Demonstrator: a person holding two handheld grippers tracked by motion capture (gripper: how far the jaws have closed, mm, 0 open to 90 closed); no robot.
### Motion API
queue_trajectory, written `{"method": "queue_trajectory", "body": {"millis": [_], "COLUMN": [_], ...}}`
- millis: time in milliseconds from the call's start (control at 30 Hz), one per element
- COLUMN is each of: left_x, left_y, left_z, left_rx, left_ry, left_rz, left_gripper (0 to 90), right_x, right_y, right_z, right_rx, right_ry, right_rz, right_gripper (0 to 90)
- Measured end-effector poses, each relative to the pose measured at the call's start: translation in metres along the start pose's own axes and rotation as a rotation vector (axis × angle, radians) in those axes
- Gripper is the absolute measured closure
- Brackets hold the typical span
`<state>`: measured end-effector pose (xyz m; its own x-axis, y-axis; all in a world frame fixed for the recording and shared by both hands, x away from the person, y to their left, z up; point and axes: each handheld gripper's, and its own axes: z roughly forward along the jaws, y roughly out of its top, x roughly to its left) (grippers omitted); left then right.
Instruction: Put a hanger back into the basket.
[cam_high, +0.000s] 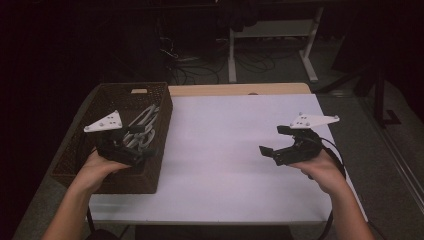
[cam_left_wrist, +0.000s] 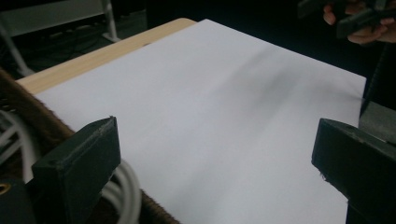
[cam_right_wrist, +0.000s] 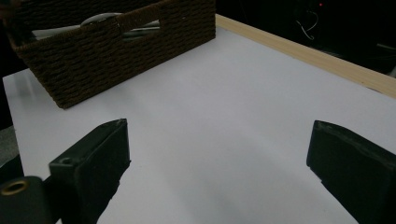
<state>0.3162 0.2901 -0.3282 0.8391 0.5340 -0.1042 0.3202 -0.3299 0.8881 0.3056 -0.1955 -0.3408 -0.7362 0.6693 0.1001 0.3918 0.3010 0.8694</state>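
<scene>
While both sets of black jaws stand wide with nothing between them, the left gripper hangs over the near right part of the dark brown woven wicker basket, and the right gripper hovers well to the right of that basket, above the white sheet-covered table. Left gripper view: left-hand pad sits just above the white plastic clothes hangers lying in the basket, not touching; the jaws point out across the sheet. High view: the hangers lie in a loose pile inside the basket, toward its right wall, partly hidden under the left gripper; count unclear. Right gripper view: basket at far left, a pale hanger showing through its handle slot. No hanger on the sheet. Judged step: hangers are in the basket and both hands are free, so either a release just finished or a pick is due. Next move likely calls for the left gripper to tip down onto one hanger bar, or for both to pull away from the basket.
</scene>
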Motion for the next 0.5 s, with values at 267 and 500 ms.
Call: {"method": "queue_trajectory", "body": {"millis": [267, 500], "left_x": [0.0005, 0.0027], "left_y": [-0.0058, -0.0063], "left_z": [0.0051, 0.0023], "left_rx": [0.017, 0.007], "left_ry": [-0.014, -0.008], "left_rz": [0.005, -0.002], "left_gripper": [0.0, 0.0], "right_x": [-0.0016, -0.0009], "right_y": [-0.0014, -0.0038], "right_z": [-0.0006, -0.0003], "right_rx": [-0.005, -0.006], "right_ry": [-0.003, -0.004], "right_rz": [0.001, 0.002], "right_gripper": [5.1, 5.1]}}
